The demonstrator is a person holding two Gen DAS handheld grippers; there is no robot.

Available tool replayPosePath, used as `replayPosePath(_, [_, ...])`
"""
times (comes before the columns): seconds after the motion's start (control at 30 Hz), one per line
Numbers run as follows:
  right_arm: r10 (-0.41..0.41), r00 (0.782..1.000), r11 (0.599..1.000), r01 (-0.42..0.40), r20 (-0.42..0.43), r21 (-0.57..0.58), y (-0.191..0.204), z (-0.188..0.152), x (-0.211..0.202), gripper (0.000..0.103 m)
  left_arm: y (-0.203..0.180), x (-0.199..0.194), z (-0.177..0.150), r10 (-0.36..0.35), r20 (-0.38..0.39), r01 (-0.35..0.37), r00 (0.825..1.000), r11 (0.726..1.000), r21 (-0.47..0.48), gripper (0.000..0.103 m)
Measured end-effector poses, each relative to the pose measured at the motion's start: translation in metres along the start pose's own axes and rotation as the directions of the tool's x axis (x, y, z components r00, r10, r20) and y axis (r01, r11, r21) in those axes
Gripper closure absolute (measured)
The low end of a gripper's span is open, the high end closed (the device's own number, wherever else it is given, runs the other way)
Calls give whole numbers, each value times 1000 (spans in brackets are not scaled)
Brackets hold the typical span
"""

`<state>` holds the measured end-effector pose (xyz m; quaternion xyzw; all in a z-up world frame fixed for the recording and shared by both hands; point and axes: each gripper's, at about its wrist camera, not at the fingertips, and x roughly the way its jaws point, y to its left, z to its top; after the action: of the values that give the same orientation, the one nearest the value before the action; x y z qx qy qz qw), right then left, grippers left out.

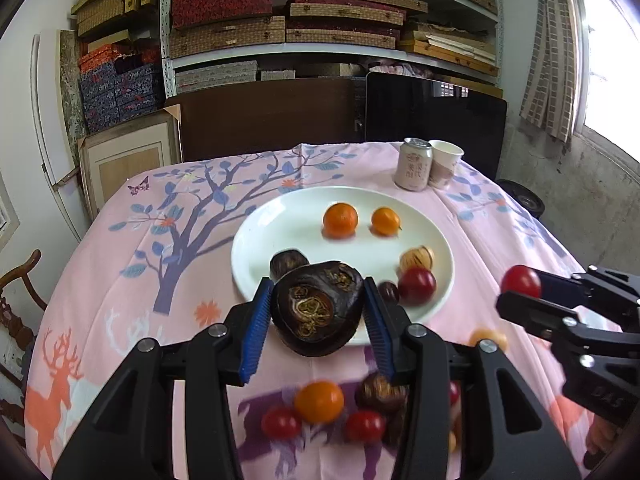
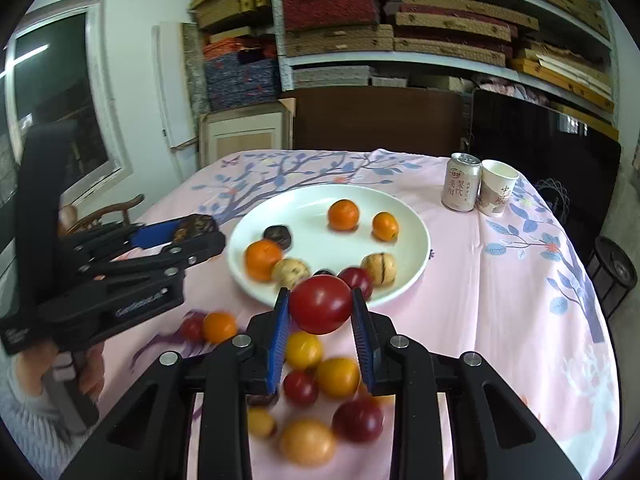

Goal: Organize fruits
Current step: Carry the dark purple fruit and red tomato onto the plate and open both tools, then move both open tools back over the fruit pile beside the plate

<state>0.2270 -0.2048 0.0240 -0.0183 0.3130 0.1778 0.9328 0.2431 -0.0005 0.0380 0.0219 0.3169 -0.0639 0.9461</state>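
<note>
My left gripper point(image 1: 318, 312) is shut on a dark brown water chestnut point(image 1: 318, 314) and holds it above the near rim of the white plate point(image 1: 280, 224). My right gripper point(image 2: 320, 304) is shut on a red tomato point(image 2: 321, 304) just before the plate's near rim point(image 2: 412, 272). The plate holds oranges point(image 2: 343, 214), a dark chestnut point(image 2: 278, 235), a pale striped fruit point(image 2: 379, 267) and a red tomato point(image 2: 357, 279). Several loose tomatoes and yellow and orange fruits point(image 2: 338, 376) lie on the cloth under my grippers. Each gripper shows in the other's view: the right one point(image 1: 520, 284), the left one point(image 2: 196, 232).
A drink can point(image 2: 460, 187) and a paper cup point(image 2: 497, 193) stand at the table's far right. A pink patterned cloth point(image 2: 500, 300) covers the table. A dark chair back point(image 1: 264, 118) and shelves of boxes point(image 1: 340, 20) stand behind it. A wooden chair point(image 1: 20, 280) is at the left.
</note>
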Motion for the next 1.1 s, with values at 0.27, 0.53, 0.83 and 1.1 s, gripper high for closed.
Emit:
replayPosePath(0.27, [-6, 999, 997, 11, -52, 80, -25, 37, 76, 73, 17, 78, 28, -1, -84, -5, 996, 997, -71, 59])
replayPosePath(0.53, [43, 999, 988, -38, -30, 149, -44, 39, 96, 36, 35, 85, 23, 12, -47, -17, 999, 994, -104, 25])
replayPosePath(0.83, [4, 999, 966, -13, 33, 260, -71, 10, 54, 19, 57, 49, 3, 28, -11, -30, 1000, 979, -203, 10])
replayPosePath(1.1, [-24, 998, 920, 0, 56, 393, -92, -41, 13, 10, 58, 11, -48, 94, -25, -97, 995, 978, -187, 6])
